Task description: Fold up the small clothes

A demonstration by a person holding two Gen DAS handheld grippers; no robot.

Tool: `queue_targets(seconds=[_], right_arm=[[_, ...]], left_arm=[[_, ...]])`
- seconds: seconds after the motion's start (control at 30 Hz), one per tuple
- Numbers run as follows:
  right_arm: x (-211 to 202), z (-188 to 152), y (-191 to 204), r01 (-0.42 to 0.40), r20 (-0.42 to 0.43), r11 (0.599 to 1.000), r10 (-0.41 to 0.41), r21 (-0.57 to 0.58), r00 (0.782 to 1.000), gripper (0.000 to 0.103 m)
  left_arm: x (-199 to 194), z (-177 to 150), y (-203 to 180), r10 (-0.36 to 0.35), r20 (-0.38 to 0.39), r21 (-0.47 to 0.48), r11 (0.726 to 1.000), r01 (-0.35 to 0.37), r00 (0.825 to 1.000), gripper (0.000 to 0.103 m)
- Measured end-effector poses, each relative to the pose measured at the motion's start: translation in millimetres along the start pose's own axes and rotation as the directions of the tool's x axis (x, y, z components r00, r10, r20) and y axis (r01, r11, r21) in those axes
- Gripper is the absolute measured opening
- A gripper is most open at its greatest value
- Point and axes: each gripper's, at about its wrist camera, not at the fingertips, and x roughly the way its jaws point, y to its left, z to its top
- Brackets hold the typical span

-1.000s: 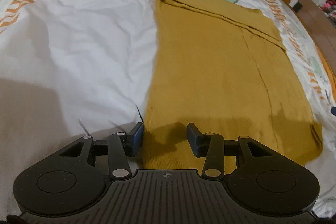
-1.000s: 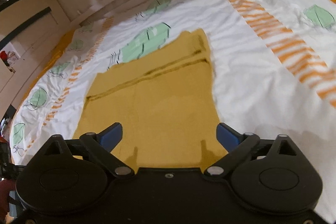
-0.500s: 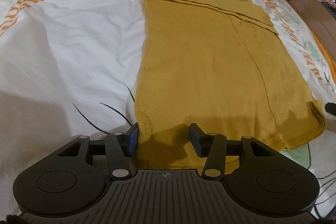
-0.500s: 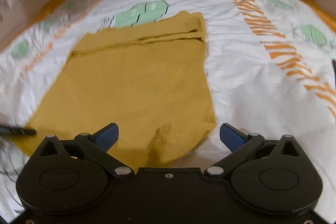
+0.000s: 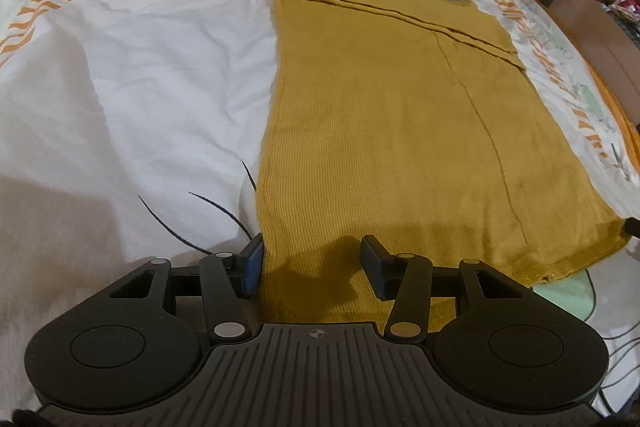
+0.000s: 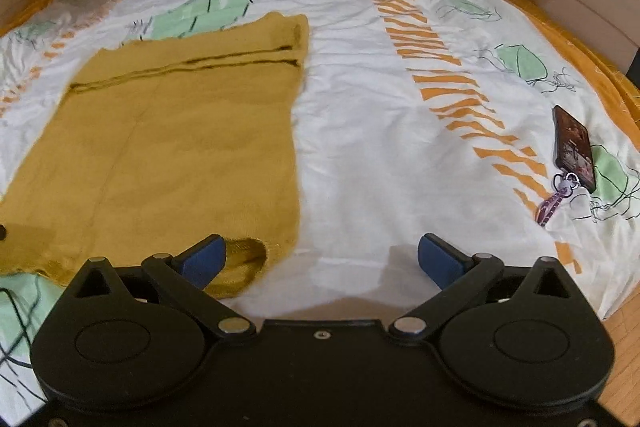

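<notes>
Mustard knit garment lies flat on the bed, running from 6 toward 12 o'clock ahead of the left gripper, whose spread fingers have settled astride its near left corner. The right gripper has swung out toward 3 o'clock, fingers wide apart, so only its left finger overlaps the near right corner. Both corners seem, through some blur, ready for pinching to start the fold.

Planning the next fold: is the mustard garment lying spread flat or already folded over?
Mostly spread flat: the mustard garment lies smooth on the bedsheet, with only a narrow strip at its far end doubled over.
</notes>
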Motion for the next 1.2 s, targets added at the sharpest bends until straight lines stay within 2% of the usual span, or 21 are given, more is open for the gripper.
queue_targets(seconds=[0.17,0.23,0.37,0.67,0.9,1.2], right_arm=[[3.8,9.2,-10.9,-0.167,0.003,0.976,0.168,0.142,0.986,0.102],[9.0,10.6,-14.2,-0.196,-0.006,0.965,0.200,0.175,0.980,0.102],[18.1,9.5,-22.9,-0.219,-0.023,0.949,0.230,0.228,0.973,0.102],[29.3,11.3,-13.2,-0.274,-0.049,0.937,0.290,0.216,0.956,0.103],[47.3,12.4,-11.6,-0.340,-0.087,0.907,0.371,0.248,0.925,0.103],[45.6,13.5,-19.4,-0.383,-0.098,0.879,0.424,0.282,0.901,0.099]], left_arm=[[-1.8,-1.6,-2.6,-0.001,-0.001,0.006,1.000,0.001,1.000,0.048],[-2.2,-1.5,-1.8,-0.004,-0.002,0.006,1.000,0.004,1.000,0.049],[-2.1,-1.4,0.0,-0.013,-0.004,-0.003,1.000,0.013,1.000,0.049],[-3.5,-4.7,-0.2,-0.035,-0.012,-0.009,0.999,0.035,0.999,0.049],[0.4,-3.7,2.3,-0.052,-0.025,-0.031,0.998,0.051,0.998,0.049],[0.7,-3.3,4.7,-0.070,-0.025,-0.041,0.997,0.069,0.997,0.047]])
